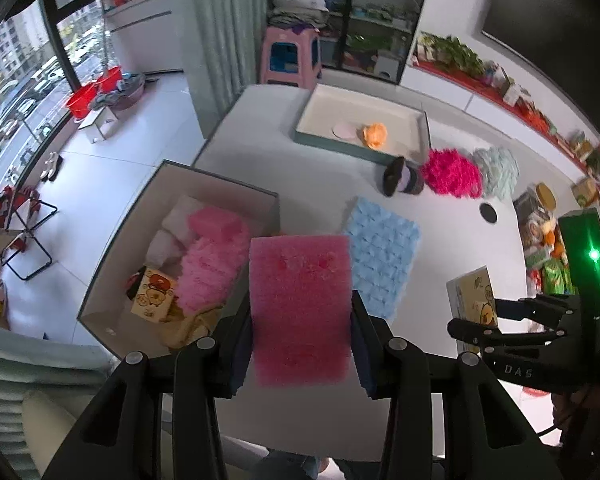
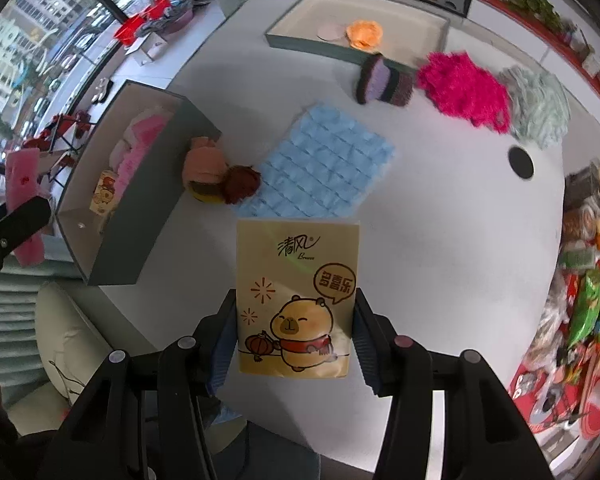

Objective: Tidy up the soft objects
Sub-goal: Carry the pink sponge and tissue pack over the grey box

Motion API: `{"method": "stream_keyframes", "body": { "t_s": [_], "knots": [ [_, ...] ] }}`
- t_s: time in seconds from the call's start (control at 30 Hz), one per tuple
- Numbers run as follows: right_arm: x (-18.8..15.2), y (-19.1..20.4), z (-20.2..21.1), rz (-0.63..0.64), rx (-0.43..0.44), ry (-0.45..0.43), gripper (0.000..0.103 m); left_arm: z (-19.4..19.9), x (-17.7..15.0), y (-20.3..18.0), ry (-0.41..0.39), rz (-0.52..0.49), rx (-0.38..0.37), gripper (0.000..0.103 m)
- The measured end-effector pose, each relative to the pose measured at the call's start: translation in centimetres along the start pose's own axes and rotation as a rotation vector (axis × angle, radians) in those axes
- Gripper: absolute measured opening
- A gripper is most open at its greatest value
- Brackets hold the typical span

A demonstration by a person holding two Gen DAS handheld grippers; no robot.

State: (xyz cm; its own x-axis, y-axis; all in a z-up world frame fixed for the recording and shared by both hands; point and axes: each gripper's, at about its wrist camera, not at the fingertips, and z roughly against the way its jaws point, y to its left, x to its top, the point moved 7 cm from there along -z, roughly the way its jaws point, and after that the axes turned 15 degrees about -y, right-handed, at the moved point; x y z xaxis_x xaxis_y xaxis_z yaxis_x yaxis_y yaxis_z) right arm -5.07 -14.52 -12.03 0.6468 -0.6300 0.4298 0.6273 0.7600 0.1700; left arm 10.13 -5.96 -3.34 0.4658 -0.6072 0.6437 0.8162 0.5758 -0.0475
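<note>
My left gripper (image 1: 300, 320) is shut on a pink sponge (image 1: 300, 304) and holds it above the table beside the grey box (image 1: 236, 192), which holds pink soft items and a tissue pack (image 1: 153, 295). My right gripper (image 2: 296, 332) is shut on a yellow tissue pack (image 2: 296, 300) above the table's near edge; it also shows in the left wrist view (image 1: 474, 304). A blue cloth (image 2: 320, 168), a plush toy (image 2: 216, 176), a magenta fluffy item (image 2: 460, 88) and a pale green one (image 2: 540, 104) lie on the table.
A shallow tray (image 2: 300, 42) at the far side holds an orange soft item (image 2: 364, 34) and a pale disc. A dark striped knit item (image 2: 384, 80) lies by the tray. A black round hole (image 2: 520, 162) is at the right. Clutter lines the right edge.
</note>
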Motion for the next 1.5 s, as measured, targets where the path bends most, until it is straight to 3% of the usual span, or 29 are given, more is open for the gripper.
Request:
{"method": "stream_keyframes", "body": {
  "t_s": [0.2, 0.7, 0.9, 1.27, 1.5],
  "knots": [
    [0.0, 1.5, 0.2, 0.052, 0.017, -0.012, 0.056, 0.3, -0.6, 1.1, 0.006, 0.026, 0.03, 0.044],
    [-1.2, 3.4, -1.6, 0.047, 0.072, 0.033, 0.056, 1.4, -2.9, 4.3, 0.046, 0.06, 0.116, 0.044],
    [-0.6, 4.2, -1.8, 0.059, 0.071, 0.028, 0.056, 1.4, -3.2, 5.2, 0.047, 0.077, 0.116, 0.044],
    [0.6, 4.1, -1.5, -0.017, 0.002, -0.007, 0.056, -0.8, -2.1, 5.9, 0.046, 0.027, 0.021, 0.044],
    [1.8, 5.5, -1.5, -0.094, -0.074, -0.045, 0.056, -2.9, -1.3, 9.0, 0.069, 0.005, -0.051, 0.044]
  ]
}}
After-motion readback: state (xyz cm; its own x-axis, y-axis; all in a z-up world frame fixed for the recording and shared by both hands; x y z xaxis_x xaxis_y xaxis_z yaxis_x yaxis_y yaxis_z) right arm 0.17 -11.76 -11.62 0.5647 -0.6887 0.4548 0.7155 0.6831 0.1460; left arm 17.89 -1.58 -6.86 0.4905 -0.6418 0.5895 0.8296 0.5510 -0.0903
